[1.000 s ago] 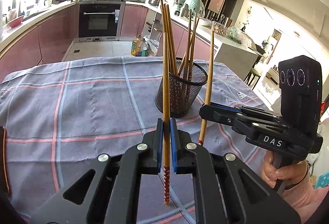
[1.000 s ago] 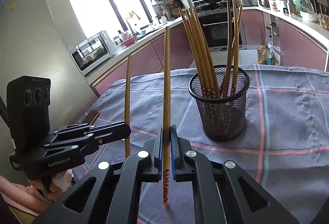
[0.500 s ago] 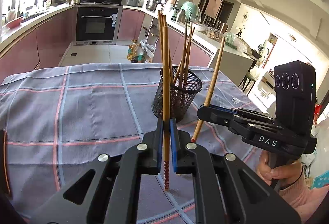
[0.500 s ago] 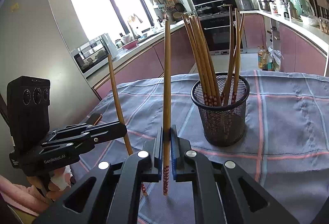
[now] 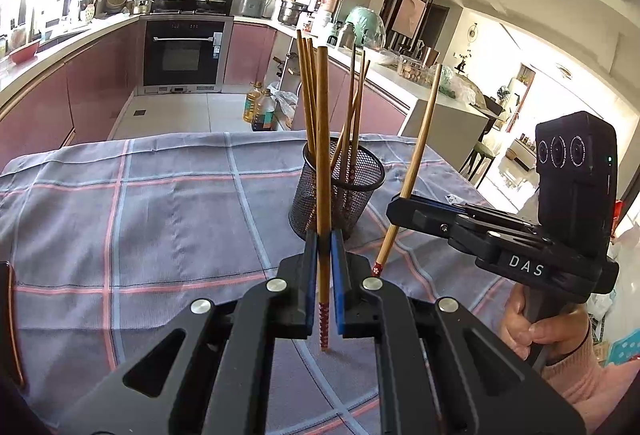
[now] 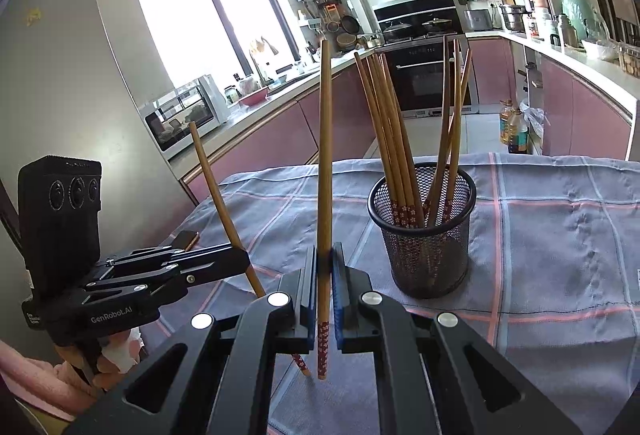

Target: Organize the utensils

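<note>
Left gripper: clamped on a wooden chopstick, held nearly upright, patterned end down.
Right gripper: clamped on a second chopstick, also near vertical.
Right hand: wrapped around the handle, pink sleeve at the wrist.
Mesh holder: on the plaid tablecloth, ahead of both grippers, filled with chopsticks leaning outward.
</note>
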A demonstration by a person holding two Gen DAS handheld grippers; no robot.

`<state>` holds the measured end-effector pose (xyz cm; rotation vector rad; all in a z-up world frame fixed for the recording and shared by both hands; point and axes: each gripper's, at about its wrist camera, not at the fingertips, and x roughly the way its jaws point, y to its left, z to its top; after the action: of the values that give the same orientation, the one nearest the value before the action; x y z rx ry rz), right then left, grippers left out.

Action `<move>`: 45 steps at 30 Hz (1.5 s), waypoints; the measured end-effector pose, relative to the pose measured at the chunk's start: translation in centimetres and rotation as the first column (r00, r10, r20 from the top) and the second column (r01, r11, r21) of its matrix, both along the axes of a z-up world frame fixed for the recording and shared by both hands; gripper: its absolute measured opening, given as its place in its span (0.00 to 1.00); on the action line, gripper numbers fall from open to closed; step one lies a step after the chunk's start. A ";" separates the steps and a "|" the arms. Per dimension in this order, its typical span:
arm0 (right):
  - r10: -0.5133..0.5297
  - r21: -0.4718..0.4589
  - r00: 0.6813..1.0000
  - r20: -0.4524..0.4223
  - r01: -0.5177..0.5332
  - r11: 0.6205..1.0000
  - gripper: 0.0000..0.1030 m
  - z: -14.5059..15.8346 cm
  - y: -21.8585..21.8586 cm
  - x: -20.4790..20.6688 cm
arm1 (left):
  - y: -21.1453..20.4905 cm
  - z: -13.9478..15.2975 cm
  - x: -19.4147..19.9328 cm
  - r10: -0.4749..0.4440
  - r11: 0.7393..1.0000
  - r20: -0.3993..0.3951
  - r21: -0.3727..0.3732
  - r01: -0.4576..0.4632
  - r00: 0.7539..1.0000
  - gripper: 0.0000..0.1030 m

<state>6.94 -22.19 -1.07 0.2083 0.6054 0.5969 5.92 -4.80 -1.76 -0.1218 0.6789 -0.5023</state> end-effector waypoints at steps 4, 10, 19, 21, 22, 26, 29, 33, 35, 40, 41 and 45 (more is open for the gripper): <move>-0.004 0.001 1.000 0.008 0.004 1.000 0.06 0.2 -0.3 0.0 | -0.2 0.3 0.1 -0.004 1.000 0.006 0.003 0.004 1.000 0.07; -0.008 -0.003 1.000 0.019 0.008 1.000 0.06 0.6 -0.5 0.0 | -0.4 0.5 0.2 -0.012 1.000 0.014 0.003 0.012 1.000 0.07; -0.016 -0.004 0.999 0.033 0.016 1.000 0.06 1.1 -0.7 0.1 | -0.5 0.7 0.5 -0.023 1.000 0.020 0.000 0.023 1.000 0.07; -0.016 -0.005 0.999 0.033 0.016 1.000 0.06 1.1 -0.7 0.1 | -0.6 0.7 0.6 -0.025 1.000 0.023 0.001 0.025 0.999 0.07; -0.017 -0.006 0.999 0.035 0.017 1.000 0.06 1.2 -0.7 0.1 | -0.7 0.8 0.6 -0.025 1.000 0.024 0.002 0.025 0.999 0.07; -0.017 -0.006 0.999 0.037 0.017 1.000 0.06 1.3 -0.8 0.0 | -0.8 0.9 0.8 -0.027 1.000 0.026 0.002 0.027 0.999 0.07; -0.019 -0.005 0.999 0.038 0.019 1.000 0.06 1.4 -0.8 0.1 | -1.0 1.0 0.8 -0.028 1.000 0.029 0.003 0.028 0.999 0.07; -0.022 -0.007 0.999 0.041 0.023 1.000 0.06 1.5 -0.8 0.3 | -1.0 1.1 0.9 -0.028 1.000 0.032 0.003 0.028 0.999 0.07; -0.025 -0.006 0.999 0.041 0.025 1.000 0.06 1.6 -0.8 0.3 | -1.1 1.2 0.9 -0.029 1.000 0.032 0.003 0.029 0.999 0.07; -0.031 -0.006 0.998 0.045 0.031 0.999 0.06 1.7 -1.0 0.5 | -1.3 1.3 0.9 -0.032 0.999 0.038 0.004 0.032 0.999 0.07; -0.031 -0.006 0.998 0.046 0.031 0.999 0.06 1.7 -1.0 0.5 | -1.3 1.3 0.9 -0.033 0.999 0.039 0.005 0.033 0.999 0.07; -0.033 -0.007 0.998 0.050 0.033 0.999 0.06 1.8 -1.1 0.6 | -1.4 1.5 1.0 -0.035 0.999 0.042 0.007 0.035 0.998 0.07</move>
<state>7.57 -23.34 0.77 0.1947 0.5547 0.5662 6.91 -6.17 -0.30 -0.0933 0.6423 -0.5353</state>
